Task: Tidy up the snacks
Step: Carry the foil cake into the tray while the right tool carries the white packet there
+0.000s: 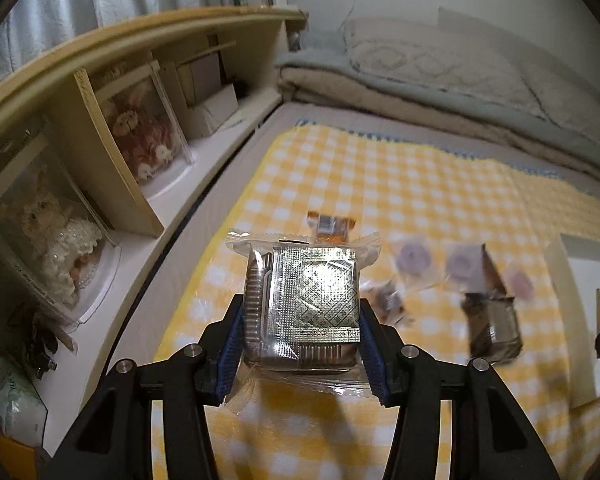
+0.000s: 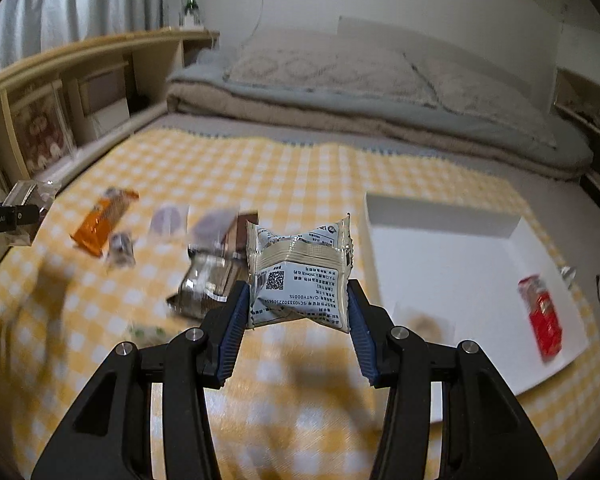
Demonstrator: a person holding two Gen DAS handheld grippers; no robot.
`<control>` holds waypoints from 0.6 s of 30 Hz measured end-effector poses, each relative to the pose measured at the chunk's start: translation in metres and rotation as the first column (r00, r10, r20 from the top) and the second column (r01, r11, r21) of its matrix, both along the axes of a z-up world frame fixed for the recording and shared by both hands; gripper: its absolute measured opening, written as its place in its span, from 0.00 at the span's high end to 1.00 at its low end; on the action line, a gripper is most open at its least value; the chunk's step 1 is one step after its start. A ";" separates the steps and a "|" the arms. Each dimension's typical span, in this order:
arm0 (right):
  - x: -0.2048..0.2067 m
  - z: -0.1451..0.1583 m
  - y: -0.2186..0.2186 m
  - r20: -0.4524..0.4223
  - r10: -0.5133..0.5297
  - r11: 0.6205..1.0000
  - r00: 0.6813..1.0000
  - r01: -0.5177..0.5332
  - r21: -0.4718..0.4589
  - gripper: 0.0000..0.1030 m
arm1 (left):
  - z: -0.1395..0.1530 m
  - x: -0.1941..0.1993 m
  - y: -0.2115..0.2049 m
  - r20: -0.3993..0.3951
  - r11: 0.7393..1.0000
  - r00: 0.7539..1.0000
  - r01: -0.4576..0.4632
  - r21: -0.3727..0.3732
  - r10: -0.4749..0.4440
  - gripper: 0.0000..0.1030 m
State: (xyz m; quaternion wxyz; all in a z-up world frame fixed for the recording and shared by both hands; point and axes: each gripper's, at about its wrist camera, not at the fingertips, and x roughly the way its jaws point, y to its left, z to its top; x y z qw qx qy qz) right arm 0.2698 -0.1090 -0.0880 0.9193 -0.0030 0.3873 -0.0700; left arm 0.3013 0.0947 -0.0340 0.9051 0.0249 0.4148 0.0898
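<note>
My left gripper (image 1: 302,320) is shut on a clear packet with a silver foil snack (image 1: 304,300), held above the yellow checked cloth (image 1: 380,184). My right gripper (image 2: 298,300) is shut on a white puffed snack packet with a QR code (image 2: 300,276), held above the cloth, left of the white box (image 2: 460,264). Loose snacks lie on the cloth: an orange bar (image 2: 102,220), round purple-centred packets (image 2: 168,220), a dark brown packet (image 2: 208,280), a small wrapped candy (image 2: 120,248). A red packet (image 2: 542,316) lies in the box.
A wooden shelf unit (image 1: 112,136) with boxed dolls runs along the left. Folded bedding and pillows (image 2: 340,80) lie at the back. The left gripper shows at the left edge of the right wrist view (image 2: 12,216).
</note>
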 end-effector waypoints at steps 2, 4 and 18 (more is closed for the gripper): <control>-0.001 0.006 -0.004 0.013 -0.004 1.000 1.000 0.004 0.006 0.53 | 0.011 -0.009 -0.007 0.021 1.000 1.000 0.002 0.009 -0.002 0.50; 0.000 0.014 -0.008 0.026 -0.006 1.000 1.000 0.006 0.008 0.53 | 0.019 -0.016 -0.013 0.039 1.000 0.999 0.009 0.014 -0.009 0.50; -0.012 0.055 -0.052 0.106 -0.013 1.000 0.994 0.012 0.006 0.53 | 0.062 -0.053 -0.076 0.128 0.997 0.989 0.079 -0.026 -0.075 0.50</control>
